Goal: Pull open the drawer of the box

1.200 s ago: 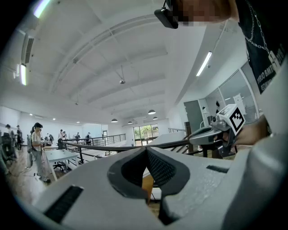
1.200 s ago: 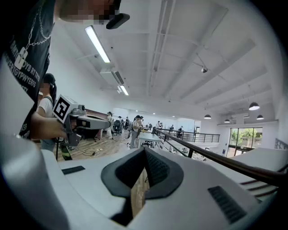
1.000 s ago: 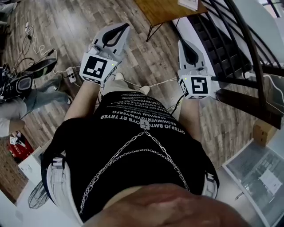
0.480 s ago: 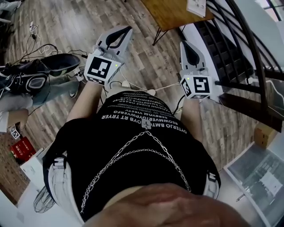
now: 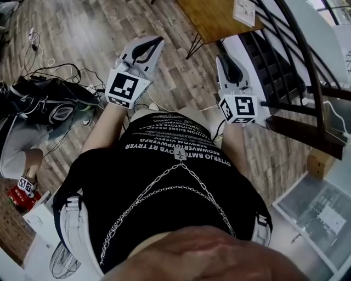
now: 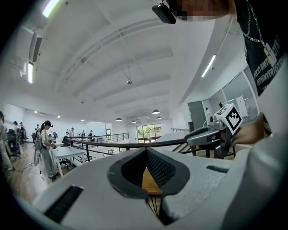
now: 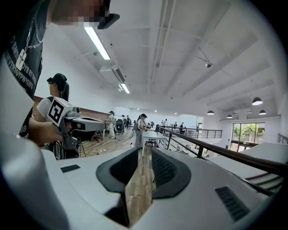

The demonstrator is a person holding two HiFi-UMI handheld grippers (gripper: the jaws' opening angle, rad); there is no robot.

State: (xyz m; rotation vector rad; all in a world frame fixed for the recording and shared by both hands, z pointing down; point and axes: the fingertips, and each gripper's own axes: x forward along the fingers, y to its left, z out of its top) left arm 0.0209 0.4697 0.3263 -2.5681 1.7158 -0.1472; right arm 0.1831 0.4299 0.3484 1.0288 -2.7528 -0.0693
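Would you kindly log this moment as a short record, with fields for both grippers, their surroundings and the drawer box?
left gripper: jaws together at the tips, nothing held
right gripper: jaws have just been opening, narrow gap, nothing between them
position: both held out over the wooden floor
ahead: wooden table
right side: dark railing
left side: cables lying on the floor
drawer box: not in view
task status: drawer pull not begun
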